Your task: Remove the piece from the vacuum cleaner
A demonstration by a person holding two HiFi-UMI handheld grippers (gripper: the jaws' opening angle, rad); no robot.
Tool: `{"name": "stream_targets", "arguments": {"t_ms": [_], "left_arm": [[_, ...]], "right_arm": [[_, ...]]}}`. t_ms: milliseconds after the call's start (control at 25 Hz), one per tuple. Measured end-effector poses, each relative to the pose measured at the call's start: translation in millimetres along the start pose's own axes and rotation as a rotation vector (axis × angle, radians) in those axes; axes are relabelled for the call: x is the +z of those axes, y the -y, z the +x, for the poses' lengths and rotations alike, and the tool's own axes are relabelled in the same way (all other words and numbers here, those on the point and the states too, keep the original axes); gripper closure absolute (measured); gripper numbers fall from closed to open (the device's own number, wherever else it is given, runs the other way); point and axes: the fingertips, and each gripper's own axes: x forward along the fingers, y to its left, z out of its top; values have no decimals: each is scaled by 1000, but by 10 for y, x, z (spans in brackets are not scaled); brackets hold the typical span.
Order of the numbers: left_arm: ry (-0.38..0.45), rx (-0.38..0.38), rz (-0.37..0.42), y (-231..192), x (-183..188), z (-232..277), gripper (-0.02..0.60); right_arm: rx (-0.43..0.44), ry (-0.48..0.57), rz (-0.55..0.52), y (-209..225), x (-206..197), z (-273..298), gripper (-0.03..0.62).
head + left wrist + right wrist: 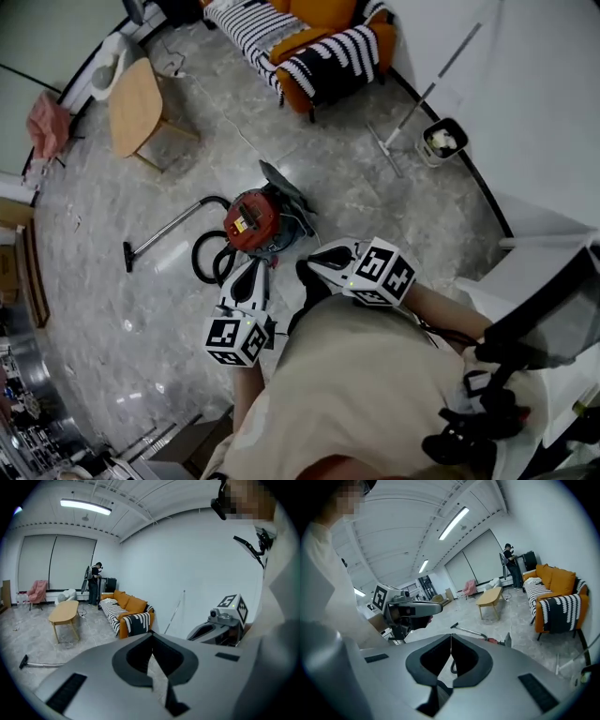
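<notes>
A red vacuum cleaner (251,220) sits on the marble floor with a grey flap (286,187) raised at its far side. Its black hose (208,258) loops to the left and joins a metal wand (164,232). My left gripper (253,266) hovers just short of the vacuum, shut and holding nothing. To its right, my right gripper (306,266) is also shut and empty. In the right gripper view the jaw tips (451,635) meet, with the vacuum (493,641) and the wand (466,631) beyond them. The left gripper view shows touching tips (152,637) and the wand's nozzle (23,662).
An oval wooden table (136,105) stands at the far left, near a pink chair (47,122). An orange sofa (319,42) with striped blankets is at the back. A white bin (442,141) and a leaning pole (427,89) are at the right wall. A person (95,583) stands far off.
</notes>
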Motion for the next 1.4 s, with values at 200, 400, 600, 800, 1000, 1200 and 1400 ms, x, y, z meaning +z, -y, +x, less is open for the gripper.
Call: {"name": "stream_targets", "arguments": {"t_ms": [200,400,600,800,1000,1200,1400], "left_arm": [[36,-71,-47,-340,169,125,589],[16,-103,-47,-721,286,216,589],[-5,-167,-34,-1031,253,300,589],[18,-223,2,-1311,386,407,589],[5,-166,-11,-1700,336,288,589],[9,-107,-93,-2077,129,73,589],[29,-46,-153,-2387,-3,-67,589]], "right_arm": [[-67,-22,5,146,163,258,592],[-100,-45,-2,199,414,519,591],[-177,-50,3,269,535,722,592],[-257,-19,13,401,705,897,591],[-222,-74,0,403,846,1224,591],[-144,-174,12,290,836,1561,592],[-79,-261,17,253,837,1781,592]]}}
